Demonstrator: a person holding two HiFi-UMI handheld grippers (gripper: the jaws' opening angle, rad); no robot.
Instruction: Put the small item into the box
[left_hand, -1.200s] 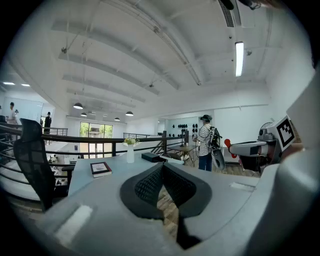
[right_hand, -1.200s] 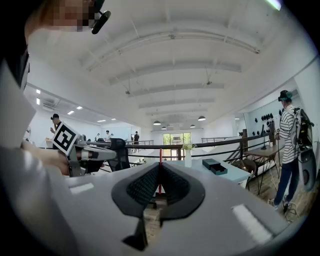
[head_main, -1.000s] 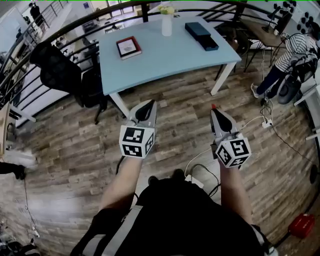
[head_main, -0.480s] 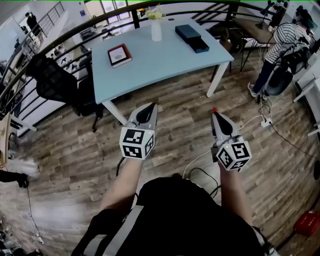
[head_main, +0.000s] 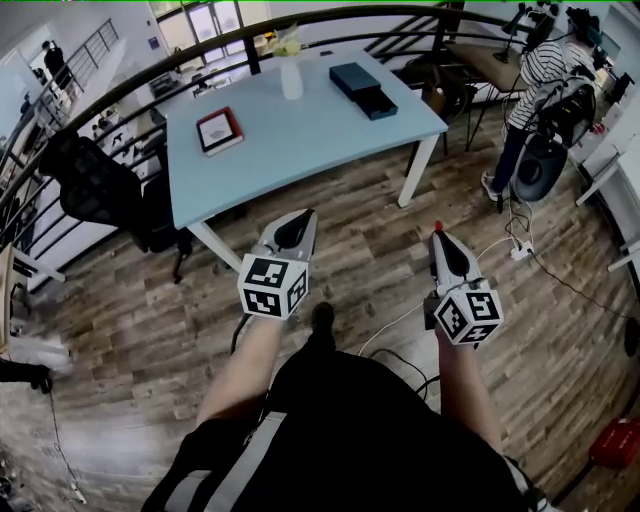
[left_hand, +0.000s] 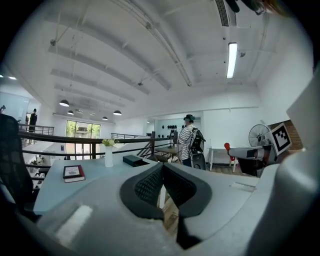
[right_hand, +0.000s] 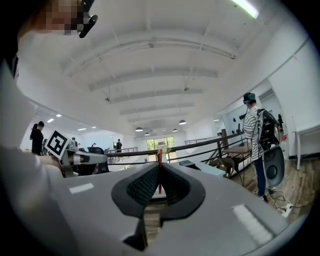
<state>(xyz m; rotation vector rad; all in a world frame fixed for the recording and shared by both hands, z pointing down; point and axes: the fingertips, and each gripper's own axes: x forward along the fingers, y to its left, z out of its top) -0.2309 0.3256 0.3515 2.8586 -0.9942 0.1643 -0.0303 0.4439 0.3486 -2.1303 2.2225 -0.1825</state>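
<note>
table (head_main: 300, 140): light blue, standing on wood floor (head_main: 130, 320), beside railing (head_main: 247, 50)
book (head_main: 219, 130): lying flat near table's left end
vase (head_main: 291, 78): standing upright at table's far edge, holding flowers
chair (head_main: 100, 190): black, sitting left of table
person (head_main: 535, 90): standing far right, wearing striped shirt
cable (head_main: 395, 323): white, trailing across floor

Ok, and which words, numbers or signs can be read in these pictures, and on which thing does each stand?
No text can be read anywhere.
Red-edged book on the table: cover print too small to read.
Dark box: no label shows.
Small red item in the right jaws: no print shows.
Left marker cube and right marker cube: black-and-white square patterns only, no letters.
</note>
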